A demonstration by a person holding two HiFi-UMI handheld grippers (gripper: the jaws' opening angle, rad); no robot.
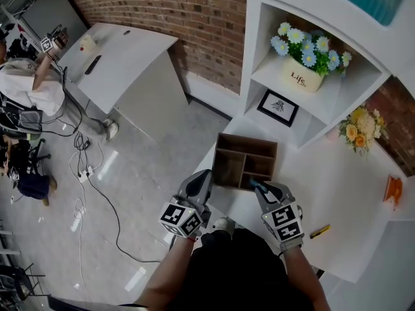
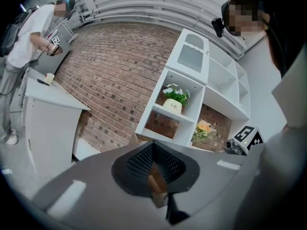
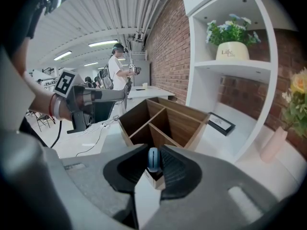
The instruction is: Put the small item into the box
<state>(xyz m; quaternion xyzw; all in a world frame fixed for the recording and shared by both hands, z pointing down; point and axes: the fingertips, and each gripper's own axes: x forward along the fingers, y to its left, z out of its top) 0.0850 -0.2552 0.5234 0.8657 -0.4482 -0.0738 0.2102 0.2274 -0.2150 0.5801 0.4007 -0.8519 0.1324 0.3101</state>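
A brown wooden box (image 1: 246, 162) with several compartments stands open on the white table (image 1: 337, 193), near its left edge. My right gripper (image 1: 259, 188) is shut on a small blue item (image 1: 255, 185), just above the box's near rim. In the right gripper view the blue item (image 3: 153, 159) sits upright between the pads, with the box (image 3: 163, 121) straight ahead. My left gripper (image 1: 205, 177) is at the box's near left corner. Its jaws are closed on a strip of the box's wood (image 2: 156, 181).
White shelving (image 1: 305, 102) behind the box holds a potted flower (image 1: 305, 60) and a framed picture (image 1: 278, 107). A vase of yellow flowers (image 1: 361, 129) and a yellow item (image 1: 320, 231) are on the table. To the left are floor cables (image 1: 84, 173), a desk (image 1: 117, 57) and a person (image 1: 26, 83).
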